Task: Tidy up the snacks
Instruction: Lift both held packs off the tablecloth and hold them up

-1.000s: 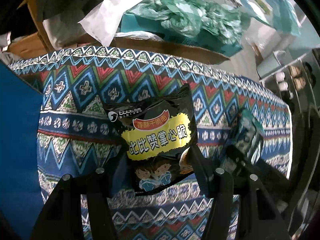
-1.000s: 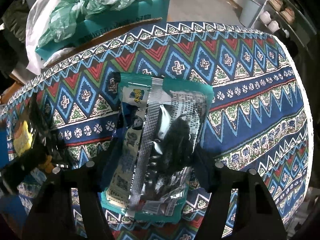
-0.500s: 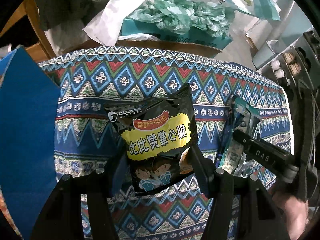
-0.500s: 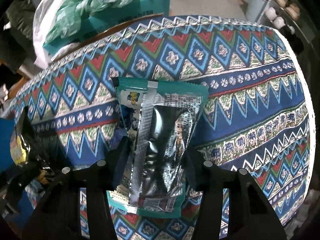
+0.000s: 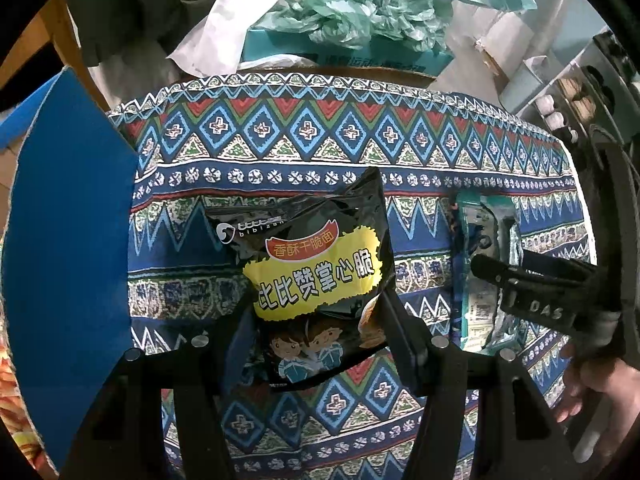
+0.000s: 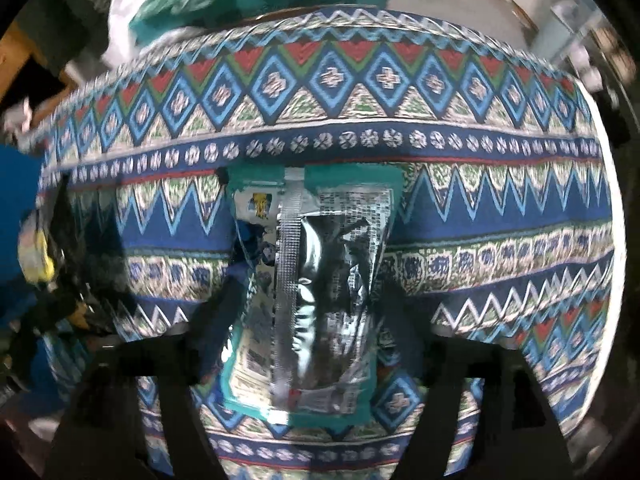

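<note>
Crinkly foil is the weak point here: both packets are pinched only by their lower portions, so either could slide out of its grip if the person swings too fast (the right wrist view is already smeared with motion). The two grippers also hang near each other, and the packets could knock together.

In the left wrist view, the left gripper (image 5: 320, 332) pinches the black snack bag (image 5: 316, 280), which fills the centre of the frame; its lower third sits between the two fingers, and its yellow label and top edge rise above them. Behind it lies the patterned tablecloth (image 5: 320, 140), and a blue panel (image 5: 72, 240) fills the left of the frame.

In the right wrist view, the right gripper (image 6: 308, 320) is closed on the teal-and-silver packet (image 6: 316, 280), seam side to the camera, fingers pressing its two long edges about halfway down. Centre right of the left view shows that same packet edge-on in the neighbouring gripper.
</note>
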The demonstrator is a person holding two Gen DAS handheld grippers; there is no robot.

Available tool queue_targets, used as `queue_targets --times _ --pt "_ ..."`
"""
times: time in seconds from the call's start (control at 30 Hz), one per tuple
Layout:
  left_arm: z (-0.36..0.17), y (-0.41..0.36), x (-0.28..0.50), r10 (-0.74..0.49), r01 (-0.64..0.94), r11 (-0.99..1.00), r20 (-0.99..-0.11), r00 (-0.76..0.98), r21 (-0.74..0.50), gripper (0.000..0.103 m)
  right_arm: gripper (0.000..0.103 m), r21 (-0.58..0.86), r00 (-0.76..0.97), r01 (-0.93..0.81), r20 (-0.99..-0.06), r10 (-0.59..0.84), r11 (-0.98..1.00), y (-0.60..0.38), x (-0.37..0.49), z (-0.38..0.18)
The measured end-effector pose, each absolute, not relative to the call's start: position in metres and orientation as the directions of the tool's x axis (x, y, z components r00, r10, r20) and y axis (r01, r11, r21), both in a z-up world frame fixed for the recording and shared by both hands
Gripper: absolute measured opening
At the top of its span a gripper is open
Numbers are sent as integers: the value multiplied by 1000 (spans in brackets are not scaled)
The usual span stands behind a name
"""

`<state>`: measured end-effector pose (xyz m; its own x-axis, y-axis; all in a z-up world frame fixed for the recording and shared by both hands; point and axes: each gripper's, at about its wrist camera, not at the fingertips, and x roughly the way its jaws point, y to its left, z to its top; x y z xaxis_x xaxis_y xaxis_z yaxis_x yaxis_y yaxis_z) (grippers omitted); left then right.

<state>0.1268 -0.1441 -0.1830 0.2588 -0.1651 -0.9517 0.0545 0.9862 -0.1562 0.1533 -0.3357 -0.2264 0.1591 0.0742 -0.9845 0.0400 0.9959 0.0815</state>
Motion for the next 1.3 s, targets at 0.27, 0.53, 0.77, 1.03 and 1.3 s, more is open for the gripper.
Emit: queue_targets --times 0.27,0.53,0.77,1.03,1.3 --pt "-187 -138 128 -169 47 986 -952 254 -163 62 81 67 177 179 -984 34 982 -351 149 -240" --pt "-195 -139 127 -177 43 984 -956 235 -171 62 81 -4 193 164 -981 -36 986 -330 128 -246" --pt "-194 -141 123 -179 52 984 -955 235 -171 62 62 -8 241 138 -970 -41 990 -312 99 -243" --pt "-186 -141 118 -169 72 985 -952 254 -155 62 59 23 249 130 -968 -10 991 -320 95 -232" --pt "-171 -141 110 -166 96 985 -944 285 -145 62 59 52 270 134 -963 15 990 -333 102 -210"
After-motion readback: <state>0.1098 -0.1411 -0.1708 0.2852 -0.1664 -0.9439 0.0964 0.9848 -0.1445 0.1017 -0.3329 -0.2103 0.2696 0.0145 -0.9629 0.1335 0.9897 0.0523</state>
